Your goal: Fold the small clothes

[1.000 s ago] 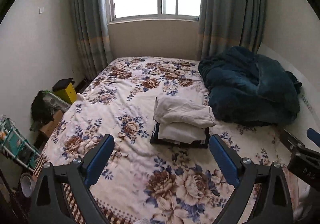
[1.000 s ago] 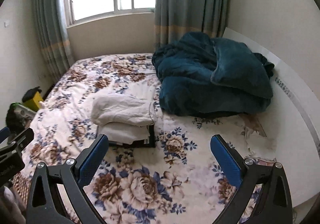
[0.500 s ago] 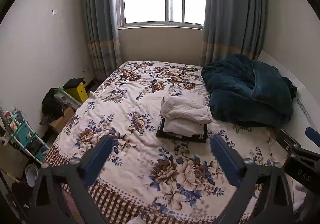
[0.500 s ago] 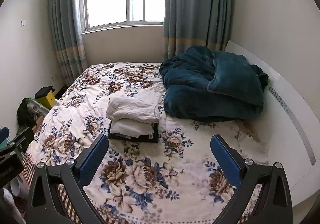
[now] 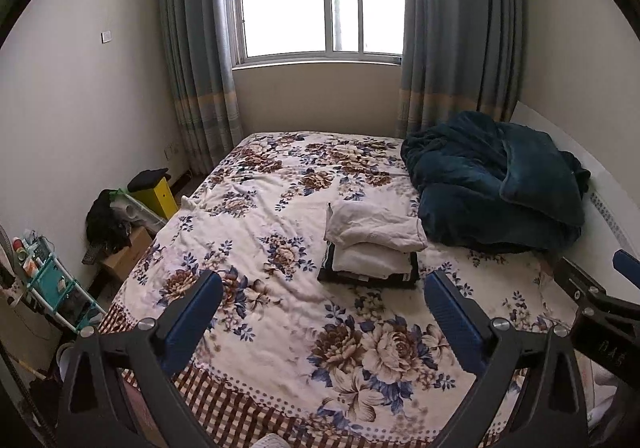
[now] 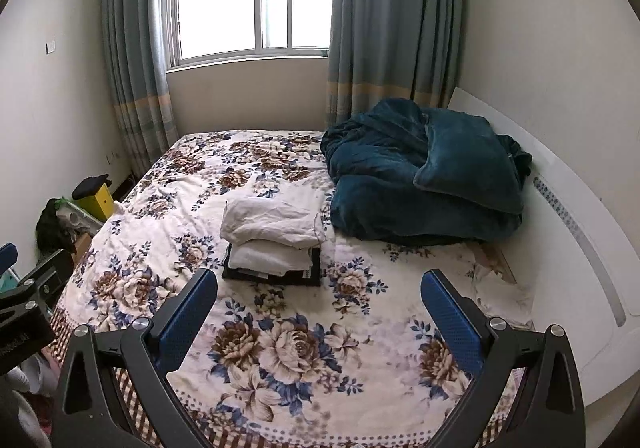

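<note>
A stack of folded clothes (image 5: 372, 244) lies on the floral bed (image 5: 280, 240): white garments on top of a dark one. It also shows in the right wrist view (image 6: 274, 236). My left gripper (image 5: 322, 314) is open and empty, held back above the foot of the bed, well short of the stack. My right gripper (image 6: 318, 312) is open and empty at about the same distance. The right gripper also shows at the right edge of the left wrist view (image 5: 600, 300), and the left gripper at the left edge of the right wrist view (image 6: 24, 288).
A bunched dark teal blanket (image 5: 496, 184) lies at the bed's far right by a white headboard (image 6: 572, 224). A yellow box (image 5: 156, 196), dark bag (image 5: 106, 220) and teal rack (image 5: 52, 288) stand on the floor left of the bed. Window and curtains lie beyond.
Both grippers have drawn back and up from the bed. The stack looks smaller and farther, and the bed's checked front edge has come into view. Both stay open.
</note>
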A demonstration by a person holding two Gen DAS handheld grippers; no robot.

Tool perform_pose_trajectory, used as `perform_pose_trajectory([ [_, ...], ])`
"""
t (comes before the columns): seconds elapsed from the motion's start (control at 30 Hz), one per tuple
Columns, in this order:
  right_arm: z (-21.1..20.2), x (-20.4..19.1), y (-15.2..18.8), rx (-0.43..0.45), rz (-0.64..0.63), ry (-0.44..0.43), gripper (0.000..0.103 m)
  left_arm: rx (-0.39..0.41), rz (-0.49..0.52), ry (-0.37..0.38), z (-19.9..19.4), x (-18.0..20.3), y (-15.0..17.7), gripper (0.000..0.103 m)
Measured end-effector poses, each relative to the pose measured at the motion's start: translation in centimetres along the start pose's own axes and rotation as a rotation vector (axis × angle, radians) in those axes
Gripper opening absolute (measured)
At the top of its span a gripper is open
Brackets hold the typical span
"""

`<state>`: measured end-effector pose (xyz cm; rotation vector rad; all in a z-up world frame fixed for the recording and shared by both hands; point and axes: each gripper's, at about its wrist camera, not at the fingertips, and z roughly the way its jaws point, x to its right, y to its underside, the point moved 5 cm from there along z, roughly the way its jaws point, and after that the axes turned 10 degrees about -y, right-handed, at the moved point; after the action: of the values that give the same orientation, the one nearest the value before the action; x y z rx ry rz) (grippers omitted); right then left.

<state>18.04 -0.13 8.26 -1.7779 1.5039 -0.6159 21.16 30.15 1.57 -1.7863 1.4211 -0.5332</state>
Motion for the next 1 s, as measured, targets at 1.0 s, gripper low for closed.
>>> perform_pose_trajectory([
  [1.0,-0.8,-1.2,-0.7,0.005,0.011,-0.023,0.103,0.013,-0.005,-0.001,-1.1,-0.5,-0.7,0.103],
])
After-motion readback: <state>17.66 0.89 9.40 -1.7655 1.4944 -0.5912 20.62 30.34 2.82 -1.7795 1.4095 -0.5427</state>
